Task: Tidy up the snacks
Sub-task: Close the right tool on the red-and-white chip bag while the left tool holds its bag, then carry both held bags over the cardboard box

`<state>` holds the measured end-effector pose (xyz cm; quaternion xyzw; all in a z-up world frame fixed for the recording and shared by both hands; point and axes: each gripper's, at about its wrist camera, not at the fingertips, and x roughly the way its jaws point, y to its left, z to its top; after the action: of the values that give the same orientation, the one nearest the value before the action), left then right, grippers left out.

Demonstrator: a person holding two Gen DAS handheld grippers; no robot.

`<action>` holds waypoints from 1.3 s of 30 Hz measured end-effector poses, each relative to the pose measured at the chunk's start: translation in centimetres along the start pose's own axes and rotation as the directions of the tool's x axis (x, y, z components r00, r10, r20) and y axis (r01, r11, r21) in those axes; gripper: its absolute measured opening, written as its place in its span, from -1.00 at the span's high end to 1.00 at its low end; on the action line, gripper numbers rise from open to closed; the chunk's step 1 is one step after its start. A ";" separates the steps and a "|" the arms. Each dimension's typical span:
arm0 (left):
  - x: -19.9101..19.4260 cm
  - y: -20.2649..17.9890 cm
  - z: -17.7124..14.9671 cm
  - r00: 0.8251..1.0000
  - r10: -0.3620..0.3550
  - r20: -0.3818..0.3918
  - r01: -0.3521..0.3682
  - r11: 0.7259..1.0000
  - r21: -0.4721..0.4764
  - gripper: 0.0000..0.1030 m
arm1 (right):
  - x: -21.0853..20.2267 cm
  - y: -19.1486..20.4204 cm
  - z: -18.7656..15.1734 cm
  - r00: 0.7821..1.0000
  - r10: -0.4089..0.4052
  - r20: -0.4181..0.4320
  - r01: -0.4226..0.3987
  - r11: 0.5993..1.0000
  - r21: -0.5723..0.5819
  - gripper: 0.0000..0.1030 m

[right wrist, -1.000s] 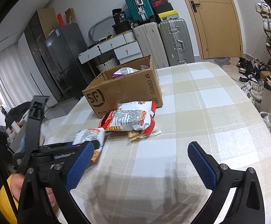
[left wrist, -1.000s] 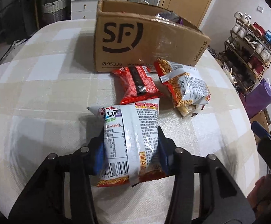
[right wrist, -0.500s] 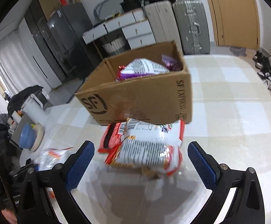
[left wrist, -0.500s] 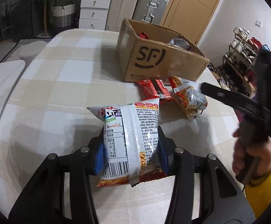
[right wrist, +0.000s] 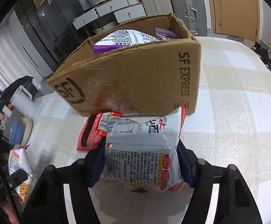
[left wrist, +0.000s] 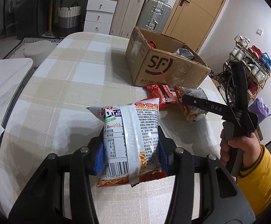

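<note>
Checked beige-and-white cloth covers the worktop [left wrist: 64,78], with suitcases, white drawers and a wooden door behind its far edge. An open cardboard box [left wrist: 165,71] stands toward the far right part of the worktop, and snack packets show over its rim, among them a purple-and-white packet [right wrist: 124,41].

Left tool [left wrist: 131,153]: its blue pads are clamped on the sides of a white noodle packet [left wrist: 131,136], held upright above the near part of the worktop, barcode end toward the camera.

Right tool [right wrist: 141,164]: its jaws have just been closing, and they now sit against both sides of a second white packet [right wrist: 143,149] that lies on the worktop just in front of the box. The pads appear to press into the wrapper. A red packet [right wrist: 92,132] lies partly under this one, touching it, its edge near the foot of the box.

From the left wrist view, a hand [left wrist: 238,149] in a yellow sleeve [left wrist: 260,177] grips the right tool's handle near the right edge of the worktop.
</note>
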<state>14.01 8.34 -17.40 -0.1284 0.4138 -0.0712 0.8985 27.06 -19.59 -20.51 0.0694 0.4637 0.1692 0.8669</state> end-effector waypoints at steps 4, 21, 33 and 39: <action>-1.2 -0.6 -0.4 1.000 0.001 0.017 -0.001 1.000 0.005 0.15 | -1.8 0.1 -1.1 0.999 0.010 0.036 -0.010 1.000 -0.001 -0.29; -8.2 -5.4 -2.8 0.995 -0.033 0.098 0.026 0.997 0.077 0.15 | -17.3 3.5 -7.1 0.946 0.199 0.257 -0.196 0.980 -0.034 -0.29; -12.8 -8.3 -4.4 0.988 -0.059 0.142 0.040 0.990 0.138 0.15 | -21.9 4.9 -12.9 0.922 0.241 0.302 -0.242 0.970 -0.036 -0.29; -13.9 -9.5 -5.0 0.988 -0.055 0.146 0.031 0.987 0.160 0.15 | -21.9 4.9 -13.5 0.922 0.247 0.300 -0.252 0.968 -0.022 -0.29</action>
<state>0.97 1.67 -7.69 -0.0713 0.3352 -0.1133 0.9326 3.54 -23.37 -9.58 0.1601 0.3155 0.2615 0.8980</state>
